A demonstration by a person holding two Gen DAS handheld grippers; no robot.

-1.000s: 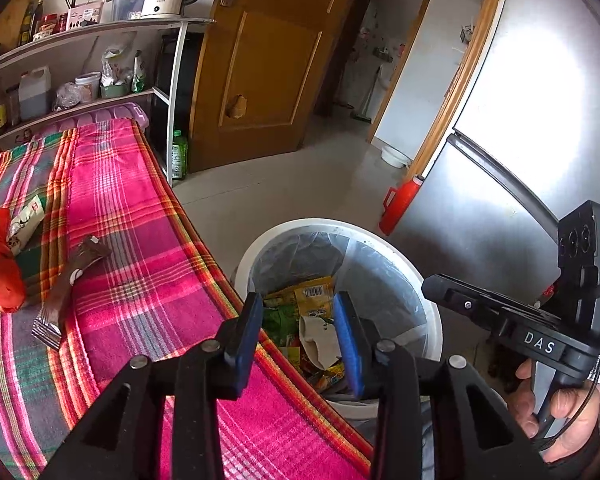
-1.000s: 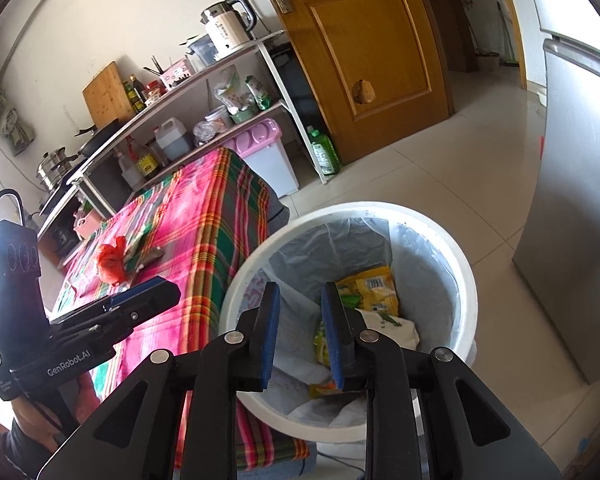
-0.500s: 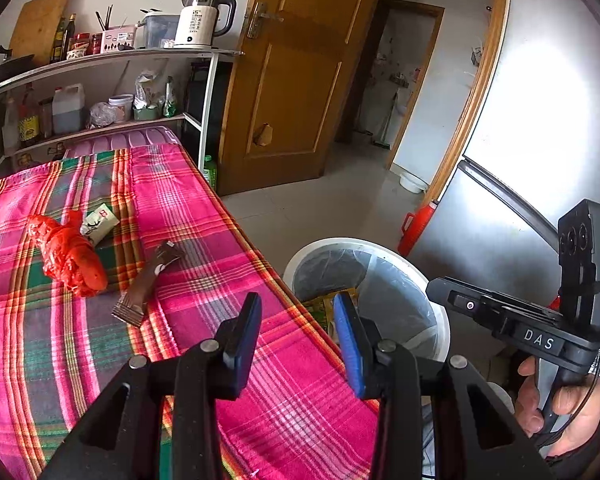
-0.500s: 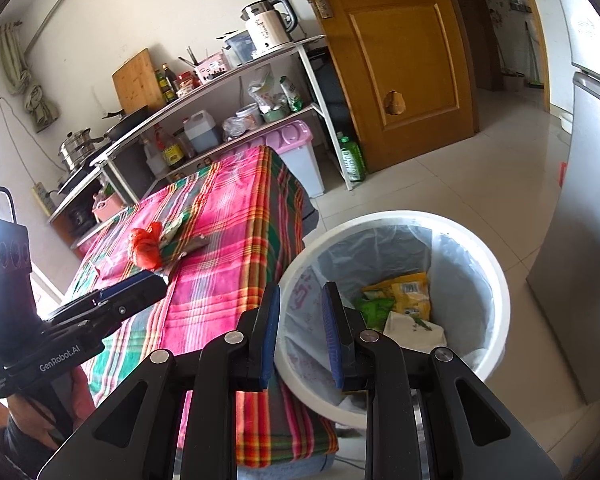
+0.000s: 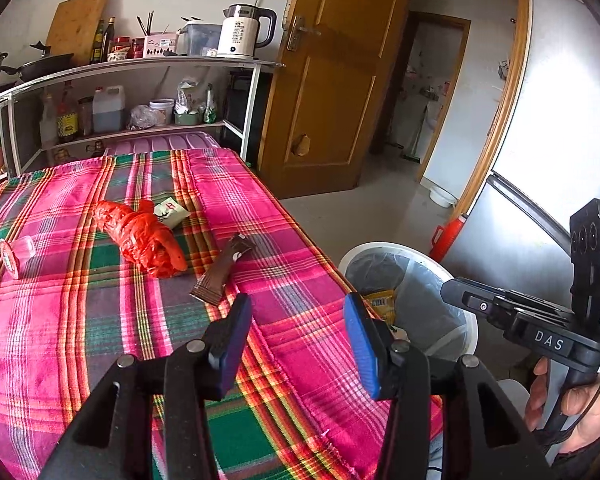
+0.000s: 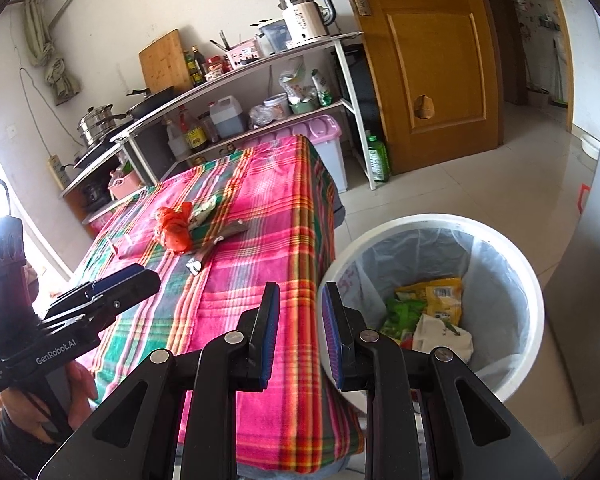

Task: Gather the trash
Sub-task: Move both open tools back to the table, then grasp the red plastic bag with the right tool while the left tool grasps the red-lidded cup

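Left gripper fingers wide apart, empty; right gripper narrower gap (also empty).

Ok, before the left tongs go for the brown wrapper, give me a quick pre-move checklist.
1. Left tongs open, nothing held: ok.
2. Brown wrapper in view, flat on the tablecloth: ok.
3. Path to it free of other things: ok; the red bag lies to its left, apart from it.
4. Right tongs empty and off to the side: ok.
5. Trash bin has room: ok.
6. Wrapper's weight or stiffness: cannot tell.
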